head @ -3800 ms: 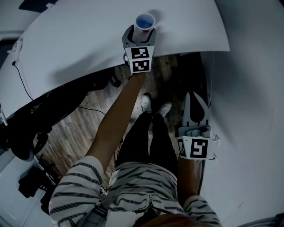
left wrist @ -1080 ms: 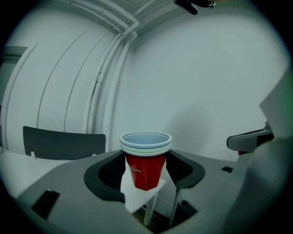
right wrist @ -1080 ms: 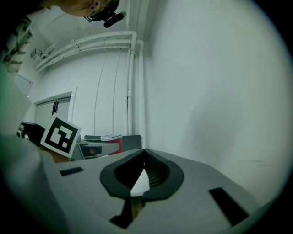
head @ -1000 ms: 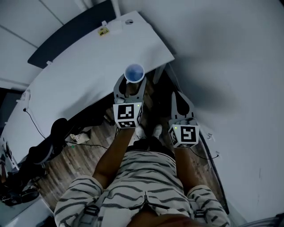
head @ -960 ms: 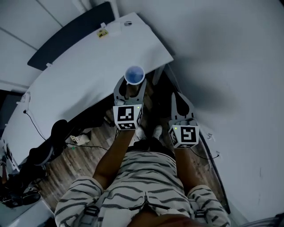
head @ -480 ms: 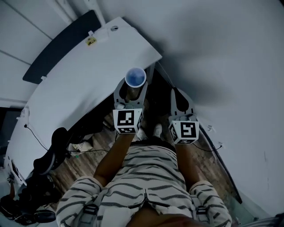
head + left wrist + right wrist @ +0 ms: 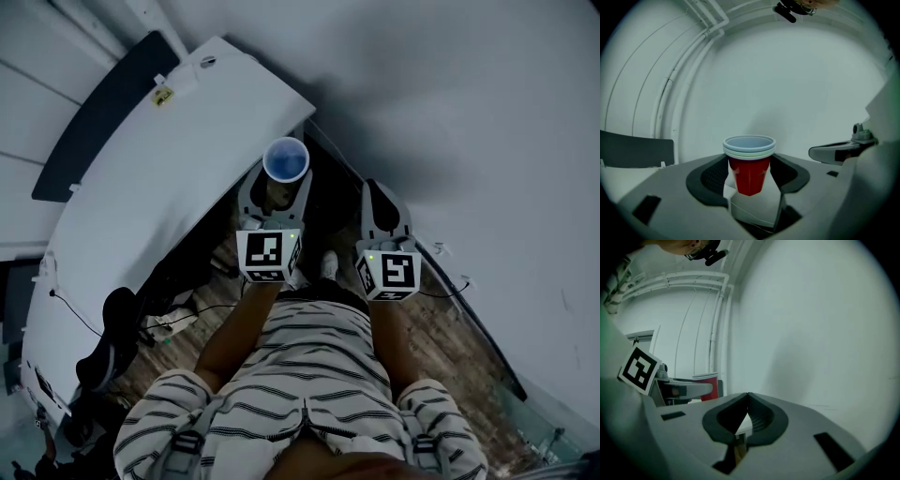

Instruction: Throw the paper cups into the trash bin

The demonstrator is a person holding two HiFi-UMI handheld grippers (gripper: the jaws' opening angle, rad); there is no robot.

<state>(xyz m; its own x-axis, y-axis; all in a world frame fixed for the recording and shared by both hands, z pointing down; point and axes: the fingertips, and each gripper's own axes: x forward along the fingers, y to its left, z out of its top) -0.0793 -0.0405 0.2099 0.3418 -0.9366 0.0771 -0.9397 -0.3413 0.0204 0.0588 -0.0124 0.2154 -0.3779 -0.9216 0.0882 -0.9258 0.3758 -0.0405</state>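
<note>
A small stack of red paper cups (image 7: 749,165) with pale rims stands upright between the jaws of my left gripper (image 7: 749,176), which is shut on it. In the head view the cups (image 7: 285,159) show their blue-white insides, held in the air past the white table's corner, with the left gripper (image 7: 274,192) under them. My right gripper (image 7: 383,204) hangs beside it at the right, jaws closed with nothing between them. In the right gripper view (image 7: 747,401) the jaw tips meet, and the red cups (image 7: 707,386) show at the left. No trash bin is in view.
A white table (image 7: 150,169) runs from upper middle to lower left, with a dark panel (image 7: 89,112) behind it. A white wall (image 7: 469,122) fills the right side. Cables and dark gear (image 7: 122,328) lie on the wood floor under the table.
The cups came off the table in my left gripper. Over the last second the table has slid left and away in view, and both grippers now sit near the wall.
</note>
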